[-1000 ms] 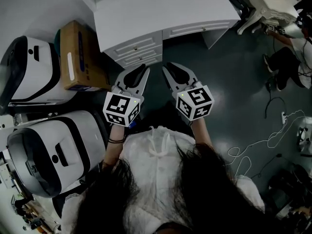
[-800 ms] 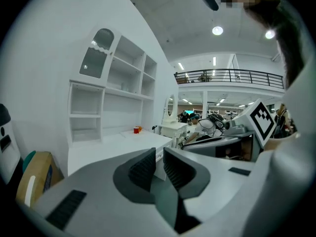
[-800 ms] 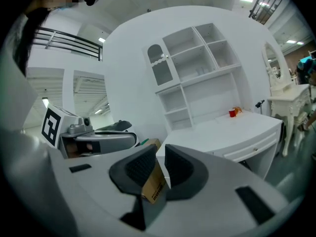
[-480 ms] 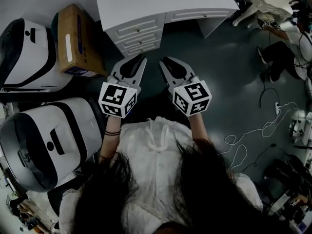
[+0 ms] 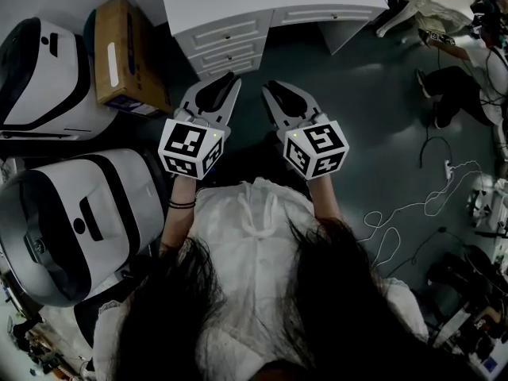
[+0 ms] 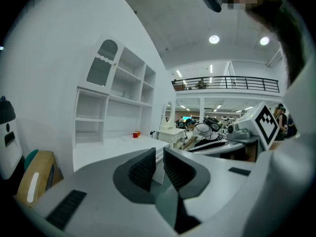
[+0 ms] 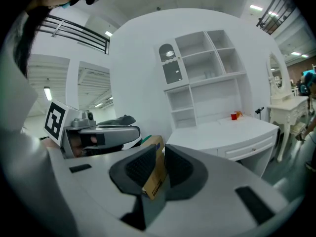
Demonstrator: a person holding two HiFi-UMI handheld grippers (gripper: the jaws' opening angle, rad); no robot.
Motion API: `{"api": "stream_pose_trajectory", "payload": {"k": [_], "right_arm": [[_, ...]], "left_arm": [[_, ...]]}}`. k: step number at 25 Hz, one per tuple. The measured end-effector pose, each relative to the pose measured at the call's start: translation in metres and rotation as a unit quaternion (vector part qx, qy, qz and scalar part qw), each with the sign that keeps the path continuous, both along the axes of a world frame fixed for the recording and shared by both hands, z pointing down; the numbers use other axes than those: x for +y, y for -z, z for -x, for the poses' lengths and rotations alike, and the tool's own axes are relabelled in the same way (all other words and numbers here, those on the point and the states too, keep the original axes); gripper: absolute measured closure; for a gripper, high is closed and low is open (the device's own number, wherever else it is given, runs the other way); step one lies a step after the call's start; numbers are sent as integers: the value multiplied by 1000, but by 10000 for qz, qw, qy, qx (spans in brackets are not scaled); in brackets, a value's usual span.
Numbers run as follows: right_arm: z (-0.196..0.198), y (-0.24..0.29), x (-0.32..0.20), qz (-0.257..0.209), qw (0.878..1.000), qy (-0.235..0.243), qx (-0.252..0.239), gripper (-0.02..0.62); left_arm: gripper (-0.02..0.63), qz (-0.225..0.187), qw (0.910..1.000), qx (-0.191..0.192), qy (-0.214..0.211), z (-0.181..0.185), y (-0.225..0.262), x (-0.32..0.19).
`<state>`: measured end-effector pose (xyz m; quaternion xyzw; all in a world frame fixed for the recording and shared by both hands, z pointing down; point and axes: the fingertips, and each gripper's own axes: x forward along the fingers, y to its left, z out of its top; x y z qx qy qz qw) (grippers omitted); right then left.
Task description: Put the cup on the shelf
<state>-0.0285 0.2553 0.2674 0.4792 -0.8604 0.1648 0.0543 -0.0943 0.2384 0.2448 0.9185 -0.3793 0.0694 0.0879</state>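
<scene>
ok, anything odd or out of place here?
Nothing stands out. Cup stands on the desk, nothing spilled. Only a loose cable trails on the floor right of the person.

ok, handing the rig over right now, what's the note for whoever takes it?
Left tongs: shut, empty.
Right tongs: shut, empty; the cardboard box in the gap is background.
Red cup: on the white desk, at the foot of the shelf unit, far ahead of both.
Done: nothing, cup untouched.
Left: walk up, grasp the cup, set it on the shelf.
</scene>
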Motion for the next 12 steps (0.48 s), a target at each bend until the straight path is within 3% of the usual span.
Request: {"api": "stream_pose_trajectory", "payload": {"k": [12], "right_arm": [[1,4,1,-100,9999,-24,120,529]], "left_arm": [[548,-145,9994,43,307,31,6,-12]]}}
